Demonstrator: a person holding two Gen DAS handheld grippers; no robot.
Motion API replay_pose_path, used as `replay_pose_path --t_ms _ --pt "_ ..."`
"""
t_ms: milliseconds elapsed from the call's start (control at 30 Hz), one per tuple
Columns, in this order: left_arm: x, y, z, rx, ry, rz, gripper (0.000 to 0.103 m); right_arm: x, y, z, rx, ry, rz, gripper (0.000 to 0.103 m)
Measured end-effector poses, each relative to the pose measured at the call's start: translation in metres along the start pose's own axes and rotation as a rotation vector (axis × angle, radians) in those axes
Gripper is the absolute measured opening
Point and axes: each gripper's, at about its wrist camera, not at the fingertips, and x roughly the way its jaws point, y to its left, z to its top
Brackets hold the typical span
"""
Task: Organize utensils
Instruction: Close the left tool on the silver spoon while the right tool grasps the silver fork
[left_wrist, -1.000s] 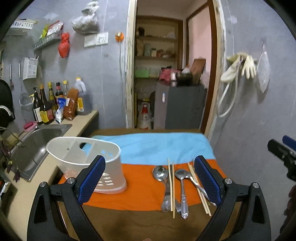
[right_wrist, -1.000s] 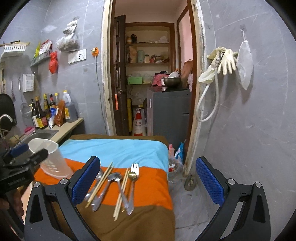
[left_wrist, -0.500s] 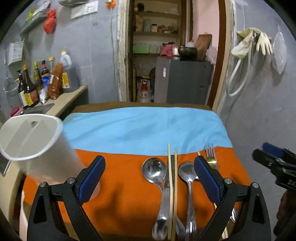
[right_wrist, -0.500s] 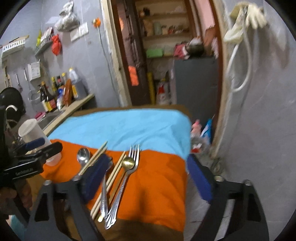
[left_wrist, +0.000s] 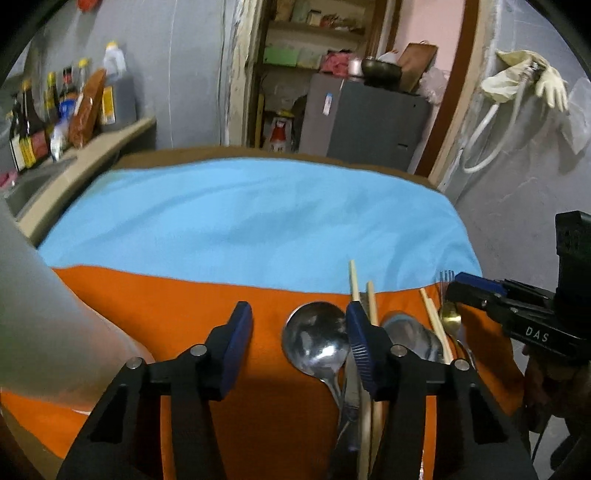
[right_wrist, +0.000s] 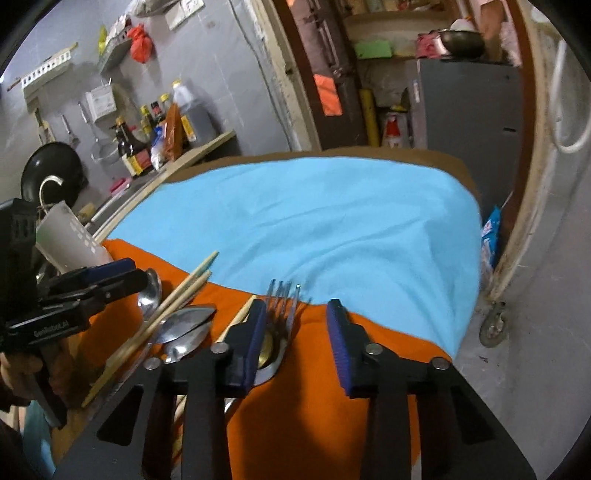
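Three spoons (left_wrist: 317, 338), four chopsticks (left_wrist: 354, 280) and one fork (right_wrist: 282, 295) lie pointing away. The left gripper (left_wrist: 299, 345) and right gripper (right_wrist: 297, 341), jaws just narrowing, hold nothing.

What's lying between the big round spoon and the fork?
In the left wrist view, between the big round spoon and the fork lie chopsticks, another spoon and more chopsticks.

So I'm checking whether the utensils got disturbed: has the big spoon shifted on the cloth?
No. The big spoon lies as before, bowl just short of the cloth's blue stripe, beside the chopsticks; only the camera came closer.
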Motion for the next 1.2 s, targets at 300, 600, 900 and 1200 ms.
replay_pose_path --t_ms 300,600,900,1200 --pt "0.003 0.015 0.001 -0.052 0.055 -0.066 0.043 0.014 -0.006 0.009 -0.047 0.038 0.121 0.02" --pt "0.003 0.015 0.002 -0.038 0.077 -0.107 0.025 0.023 -0.009 0.021 -0.067 0.093 0.208 0.023" --pt "0.007 0.012 0.004 -0.019 0.09 -0.1 0.011 0.032 -0.013 0.031 -0.126 0.146 0.315 0.025" --pt "0.001 0.002 0.006 0.031 0.056 -0.085 0.004 0.043 0.001 0.041 -0.252 0.198 0.352 0.023"
